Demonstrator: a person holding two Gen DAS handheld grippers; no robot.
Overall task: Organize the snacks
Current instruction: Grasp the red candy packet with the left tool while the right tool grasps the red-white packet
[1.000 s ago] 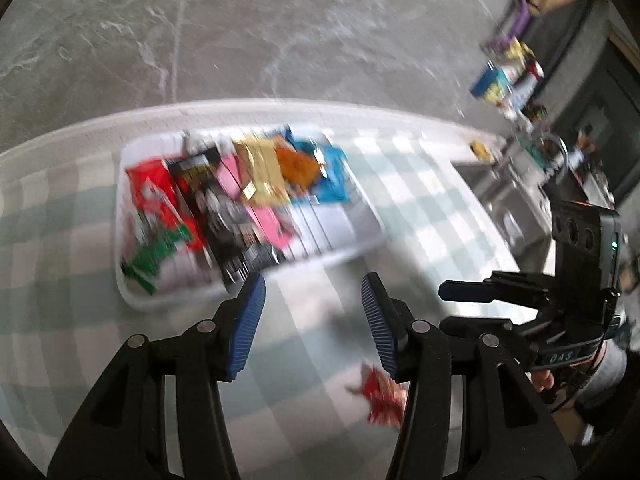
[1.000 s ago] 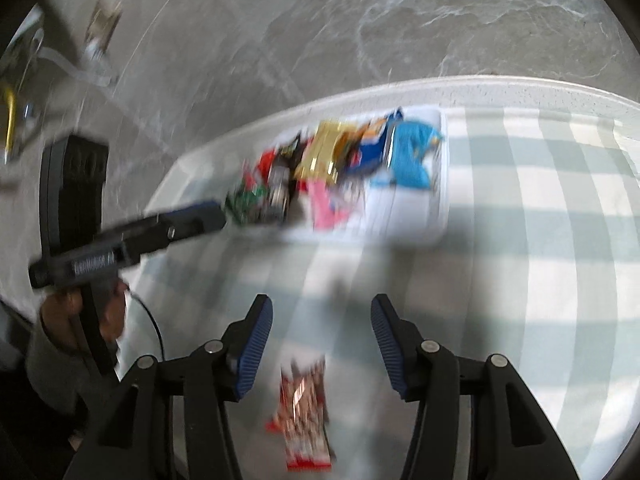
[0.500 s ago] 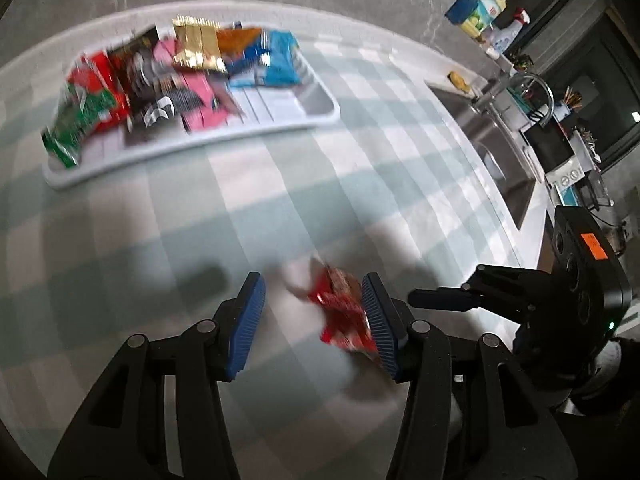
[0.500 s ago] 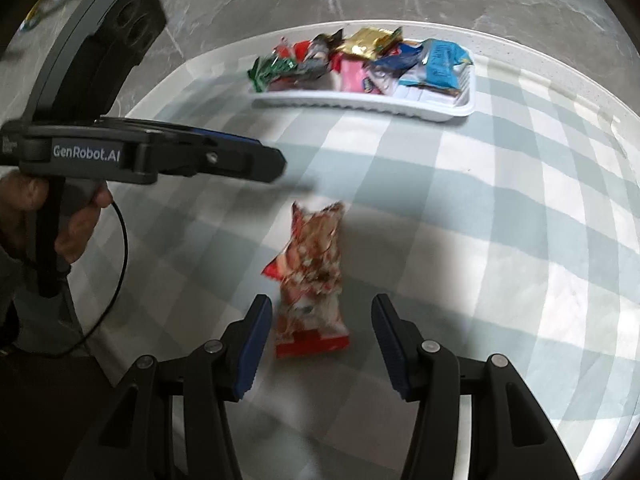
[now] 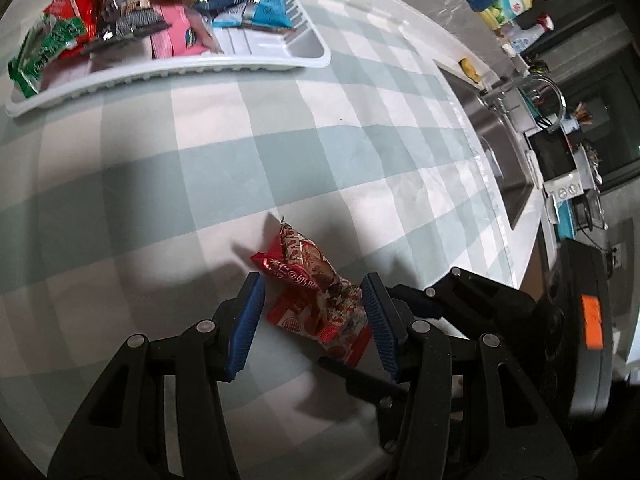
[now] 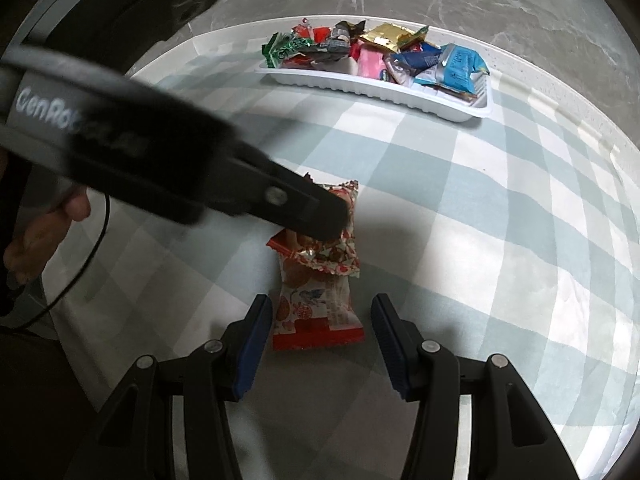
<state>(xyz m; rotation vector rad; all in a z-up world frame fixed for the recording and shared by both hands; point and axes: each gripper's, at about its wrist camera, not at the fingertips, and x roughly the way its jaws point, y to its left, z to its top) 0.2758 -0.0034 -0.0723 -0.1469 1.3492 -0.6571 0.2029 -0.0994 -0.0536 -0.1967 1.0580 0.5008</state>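
Red-and-white snack packets [image 5: 316, 300] lie on the checked tablecloth [image 5: 200, 168], one on top of the other; they also show in the right wrist view [image 6: 320, 276]. My left gripper [image 5: 312, 312] is open with its blue pads on either side of the packets. My right gripper [image 6: 320, 336] is open, its pads straddling the near end of the lower packet. A white tray [image 5: 248, 62] full of mixed snacks sits at the far side of the table, also in the right wrist view [image 6: 400, 92].
The left gripper's black body [image 6: 160, 160] reaches across the right wrist view from the left. A sink [image 5: 500, 152] and a cluttered counter lie right of the table. The round table edge [image 6: 560, 92] curves behind the tray.
Both grippers have dropped down and closed in on the red packets, away from the tray. The packets now lie between the open pads of each gripper.
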